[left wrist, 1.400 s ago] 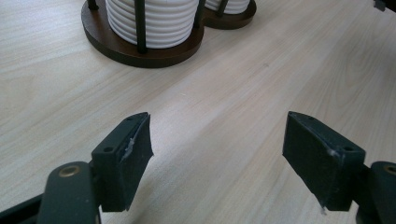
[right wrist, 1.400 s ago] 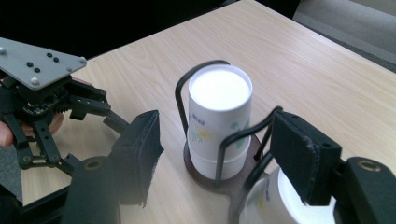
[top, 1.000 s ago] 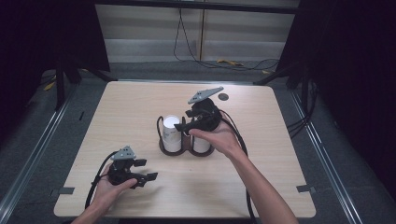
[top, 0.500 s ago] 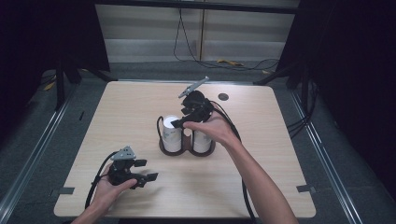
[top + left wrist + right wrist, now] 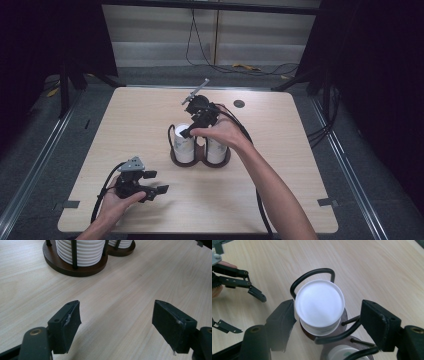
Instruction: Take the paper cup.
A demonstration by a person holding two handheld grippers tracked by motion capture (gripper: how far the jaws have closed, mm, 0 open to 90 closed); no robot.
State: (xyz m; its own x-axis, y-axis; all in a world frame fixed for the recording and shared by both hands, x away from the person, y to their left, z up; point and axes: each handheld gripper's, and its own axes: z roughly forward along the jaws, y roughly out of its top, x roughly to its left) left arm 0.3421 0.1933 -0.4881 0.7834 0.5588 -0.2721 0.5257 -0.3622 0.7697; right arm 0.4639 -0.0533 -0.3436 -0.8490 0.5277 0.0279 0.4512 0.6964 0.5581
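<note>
- White, the left jar sat in the dark wooden rack at mid-frame, not yet gripped.
- The right gripper hung above it, jaws spread either side of the lid.
- The left gripper, lower left, rested with jaws apart, holding nothing.

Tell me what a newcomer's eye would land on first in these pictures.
First, the right gripper poised above the white cup stack in the dark wooden rack at mid-table, its fingers spread either side of the stack's white top. Then the left gripper, open and empty, low over the light wooden table near its front left.
</note>
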